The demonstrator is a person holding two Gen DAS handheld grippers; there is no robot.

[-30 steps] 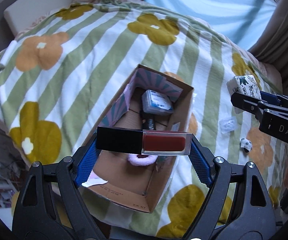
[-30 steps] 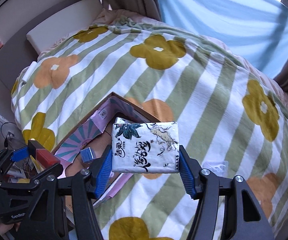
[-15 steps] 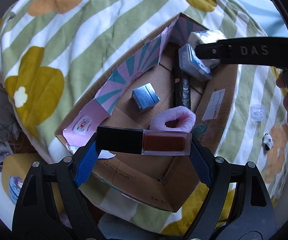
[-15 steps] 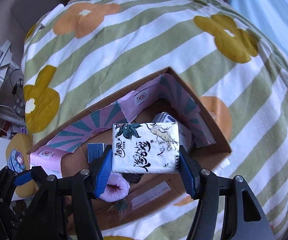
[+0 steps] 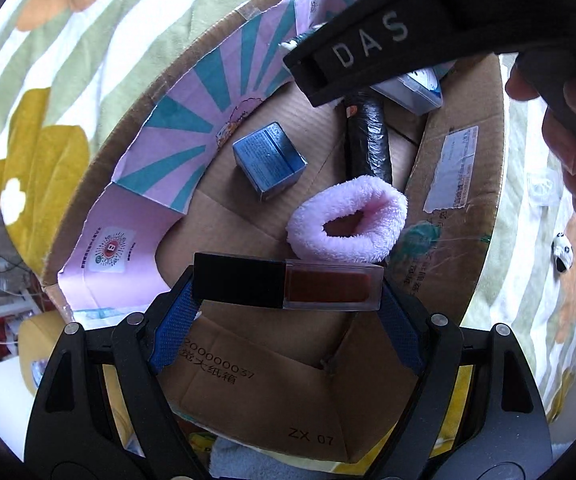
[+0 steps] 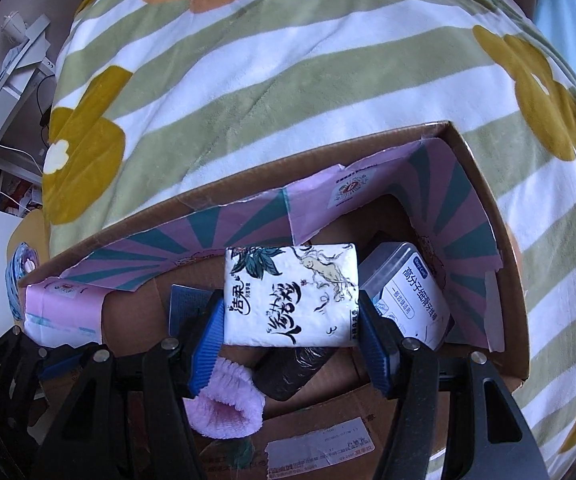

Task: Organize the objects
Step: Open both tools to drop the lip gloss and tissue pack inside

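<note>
The left gripper [image 5: 287, 312] and right gripper [image 6: 291, 340] are built of black plastic arms studded with silver screws and faced with ribbed blue pads [image 6: 206, 344]. White letters "DAS" are printed on one black arm, and bare skin is seen on the person's fingers [image 5: 572, 148].

Matt cardboard box [image 5: 452, 264], fluffy pink scrunchie [image 5: 348, 220], glossy lip-gloss tube [image 5: 288, 280].

I counted one cardboard box [image 5: 460, 264]. Inside it lay one blue carton [image 5: 269, 160], one pink scrunchie [image 5: 348, 220], one black wrapped roll [image 5: 368, 136] and one clear plastic case [image 6: 404, 292]. I held one lip gloss [image 5: 288, 282] and one tissue pack [image 6: 292, 296]. One small panda figure [image 5: 561, 249] sat outside on the one blanket [image 6: 288, 80].
</note>
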